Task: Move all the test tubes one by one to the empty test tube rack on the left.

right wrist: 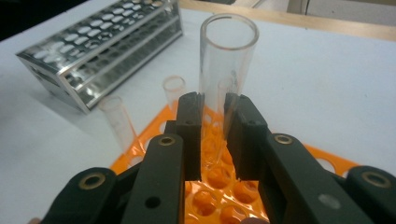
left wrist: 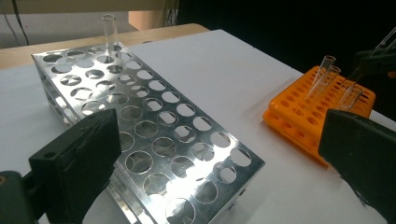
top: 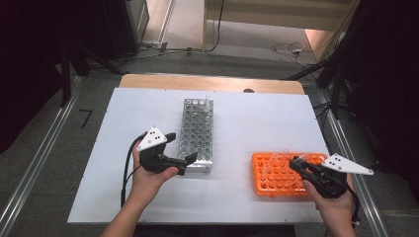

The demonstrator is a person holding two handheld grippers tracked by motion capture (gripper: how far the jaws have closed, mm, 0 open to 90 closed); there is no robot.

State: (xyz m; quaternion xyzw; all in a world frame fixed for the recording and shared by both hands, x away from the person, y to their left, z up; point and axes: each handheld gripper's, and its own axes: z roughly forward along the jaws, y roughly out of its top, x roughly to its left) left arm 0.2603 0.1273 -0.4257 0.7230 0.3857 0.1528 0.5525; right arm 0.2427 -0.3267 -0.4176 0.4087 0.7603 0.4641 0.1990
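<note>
A clear glass tube (right wrist: pixel 229 60) stands upright between the jaws of my right gripper (right wrist: pixel 215 105), which is shut on it just above the orange tube rack (right wrist: pixel 219 186). That gripper (top: pixel 295 162) hovers over the right part of the orange rack (top: pixel 276 177). Other clear tubes (right wrist: pixel 119 121) stand in the rack's holes. My left gripper (top: pixel 181 147) is open, its jaws spread wide at the near left corner of the metal tube rack (top: pixel 197 128) with nothing held. One tube (left wrist: pixel 109 32) stands in the far corner of the metal rack (left wrist: pixel 154 135).
Both racks rest on a white board (top: pixel 237 123) over a wooden table. The orange rack (left wrist: pixel 303 112) lies to the right of the metal one, with bare board between them. Cables and dark stands surround the table on the floor.
</note>
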